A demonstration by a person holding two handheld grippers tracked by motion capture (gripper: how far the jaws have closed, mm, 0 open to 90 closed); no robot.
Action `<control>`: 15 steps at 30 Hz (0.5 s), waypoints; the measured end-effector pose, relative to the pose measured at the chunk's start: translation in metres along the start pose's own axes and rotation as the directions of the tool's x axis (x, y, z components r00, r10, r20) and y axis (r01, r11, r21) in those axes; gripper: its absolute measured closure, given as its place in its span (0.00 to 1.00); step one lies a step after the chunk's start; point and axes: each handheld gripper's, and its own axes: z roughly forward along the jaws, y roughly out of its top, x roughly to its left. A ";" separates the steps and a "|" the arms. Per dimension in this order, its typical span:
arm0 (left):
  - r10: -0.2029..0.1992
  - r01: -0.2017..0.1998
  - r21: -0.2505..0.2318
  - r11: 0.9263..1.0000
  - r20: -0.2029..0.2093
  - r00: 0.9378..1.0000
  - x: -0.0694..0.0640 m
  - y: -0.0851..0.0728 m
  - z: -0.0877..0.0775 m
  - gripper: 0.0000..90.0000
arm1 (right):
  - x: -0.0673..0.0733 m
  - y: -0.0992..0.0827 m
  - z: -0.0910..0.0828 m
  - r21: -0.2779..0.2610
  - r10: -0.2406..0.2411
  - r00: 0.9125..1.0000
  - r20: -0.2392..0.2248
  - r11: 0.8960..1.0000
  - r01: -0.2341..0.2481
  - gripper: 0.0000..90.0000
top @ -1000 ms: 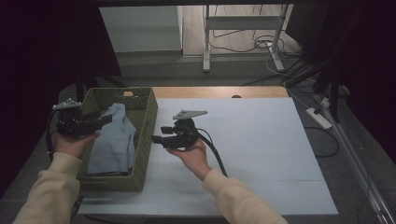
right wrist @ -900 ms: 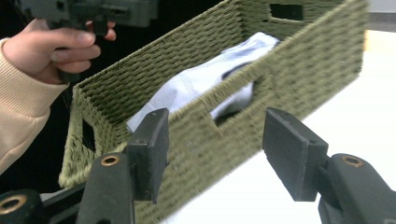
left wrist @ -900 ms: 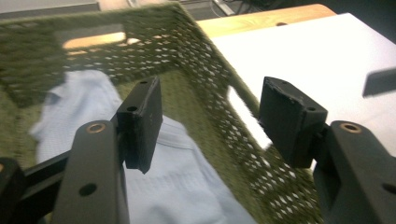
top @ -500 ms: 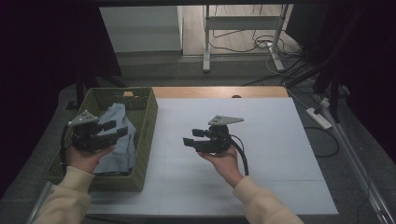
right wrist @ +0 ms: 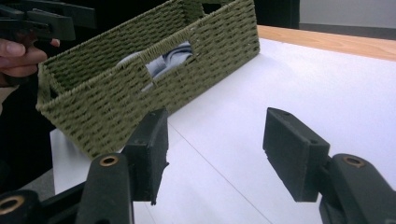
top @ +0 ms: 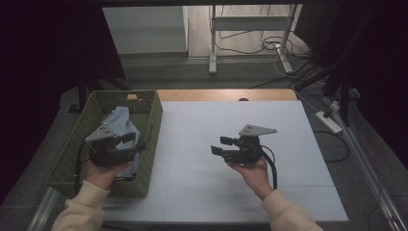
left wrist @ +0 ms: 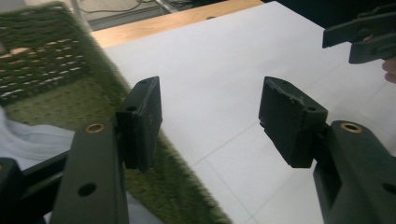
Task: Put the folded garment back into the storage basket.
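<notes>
The left gripper (top: 134,141) is hovering over the green basket (top: 150,126), jaws spread and empty, the pale blue cloth (top: 121,123) lying in the basket just beneath; the right gripper (top: 222,146) is hanging over the white table (top: 288,130), spread, well apart from it

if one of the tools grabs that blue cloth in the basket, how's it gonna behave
Probably floppy: the blue cloth lies crumpled in soft folds inside the green woven basket. It looks light, so it should lift easily, though it would likely drape and drag over the rim.
</notes>
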 end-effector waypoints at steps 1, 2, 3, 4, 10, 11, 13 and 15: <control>0.003 -0.003 0.000 1.000 0.005 1.000 -0.002 -0.001 0.001 0.44 | -0.001 -0.002 -0.005 0.000 -0.007 1.000 0.005 1.000 0.007 0.45; 0.009 -0.009 0.001 1.000 0.008 1.000 -0.005 -0.003 0.002 0.44 | -0.002 -0.004 -0.008 -0.002 -0.012 1.000 0.009 1.000 0.012 0.45; 0.013 -0.013 0.002 1.000 0.009 1.000 -0.007 -0.004 0.003 0.44 | -0.003 -0.006 -0.014 -0.002 -0.016 1.000 0.014 1.000 0.016 0.44; 0.014 -0.014 0.001 1.000 0.019 1.000 -0.010 -0.005 0.004 0.44 | -0.004 -0.008 -0.017 0.000 -0.016 1.000 0.018 1.000 0.016 0.44; 0.027 -0.027 0.003 1.000 0.058 0.998 -0.025 -0.010 0.008 0.44 | -0.012 -0.020 -0.047 -0.013 -0.022 0.998 0.054 1.000 0.023 0.44; 0.027 -0.027 0.001 1.000 0.062 0.998 -0.026 -0.011 0.008 0.44 | -0.014 -0.022 -0.053 -0.015 -0.024 0.998 0.064 1.000 0.025 0.44; 0.035 -0.035 0.004 0.999 0.074 0.997 -0.031 -0.013 0.009 0.44 | -0.017 -0.025 -0.064 -0.024 -0.028 0.996 0.081 0.999 0.030 0.43; 0.041 -0.042 0.007 0.999 0.085 0.996 -0.036 -0.015 0.010 0.44 | -0.020 -0.030 -0.076 -0.032 -0.032 0.995 0.097 0.999 0.035 0.43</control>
